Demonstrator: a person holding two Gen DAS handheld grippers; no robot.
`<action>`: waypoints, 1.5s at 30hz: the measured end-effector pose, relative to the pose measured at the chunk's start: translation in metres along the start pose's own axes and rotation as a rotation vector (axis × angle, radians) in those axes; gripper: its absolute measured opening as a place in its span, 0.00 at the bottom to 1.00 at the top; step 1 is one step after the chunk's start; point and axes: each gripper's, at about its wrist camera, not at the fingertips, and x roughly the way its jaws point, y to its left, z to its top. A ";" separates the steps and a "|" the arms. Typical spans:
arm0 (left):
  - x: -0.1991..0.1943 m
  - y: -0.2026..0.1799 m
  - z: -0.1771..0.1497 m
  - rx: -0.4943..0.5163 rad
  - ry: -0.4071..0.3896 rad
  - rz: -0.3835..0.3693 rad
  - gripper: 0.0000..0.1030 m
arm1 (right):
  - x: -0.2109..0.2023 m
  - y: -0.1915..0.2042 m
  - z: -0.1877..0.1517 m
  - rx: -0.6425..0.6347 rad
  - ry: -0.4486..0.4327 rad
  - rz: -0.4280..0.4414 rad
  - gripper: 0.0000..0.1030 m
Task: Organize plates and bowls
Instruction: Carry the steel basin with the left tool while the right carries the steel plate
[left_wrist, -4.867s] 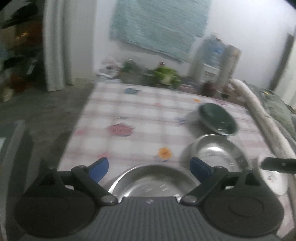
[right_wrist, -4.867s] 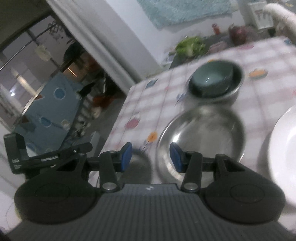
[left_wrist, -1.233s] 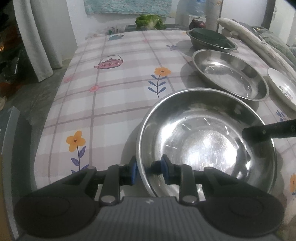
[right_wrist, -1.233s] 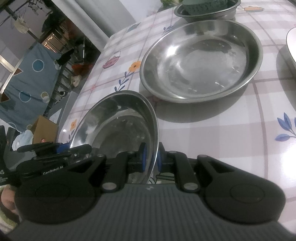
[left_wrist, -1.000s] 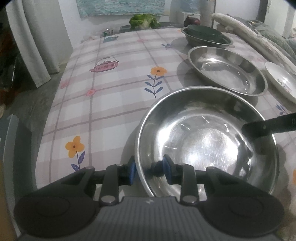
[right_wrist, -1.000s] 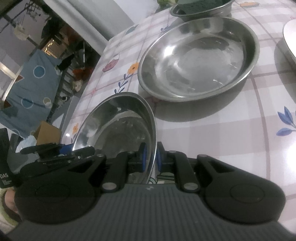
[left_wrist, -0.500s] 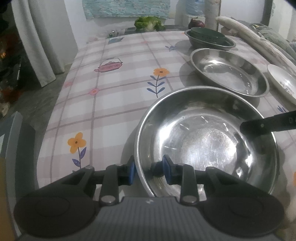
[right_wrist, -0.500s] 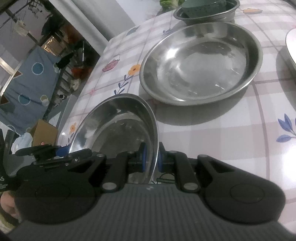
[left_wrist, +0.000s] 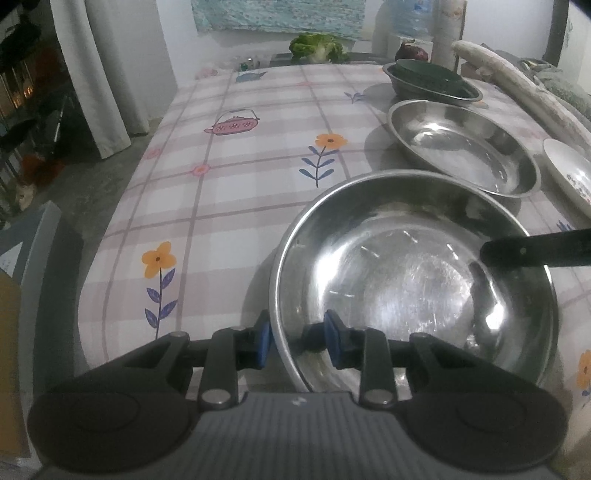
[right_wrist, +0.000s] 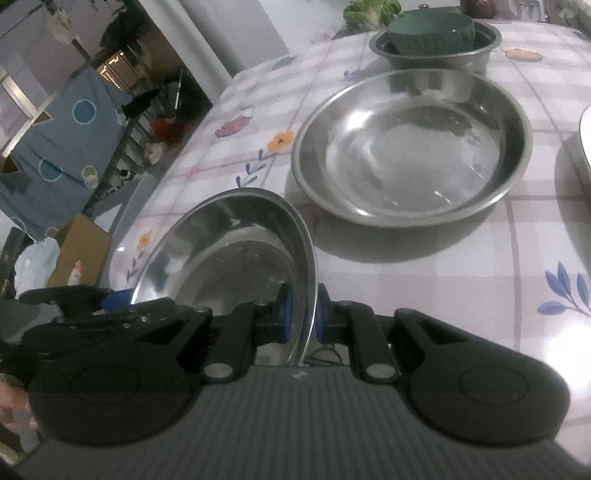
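With the left gripper (left_wrist: 298, 339) and right gripper (right_wrist: 302, 320) each pinching only the thin rim of the round stainless-steel bowl (left_wrist: 410, 280), it could slip and clang onto the near edge of the checked-cloth bench (left_wrist: 229, 192).

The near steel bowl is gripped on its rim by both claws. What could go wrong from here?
1. The left claw and right claw pinch only the thin rim of the near steel bowl, so it may slip or tilt.
2. The wide steel dish lies close ahead; the bowl could knock it.
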 end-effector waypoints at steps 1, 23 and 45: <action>-0.001 -0.001 -0.001 0.002 0.000 0.000 0.30 | 0.001 -0.001 -0.001 0.000 0.003 -0.003 0.12; 0.005 -0.009 0.010 0.033 0.027 0.031 0.31 | -0.002 -0.006 -0.010 0.011 -0.024 -0.010 0.12; 0.014 -0.001 0.025 0.018 0.008 0.072 0.33 | 0.008 0.001 0.002 0.018 -0.047 -0.024 0.12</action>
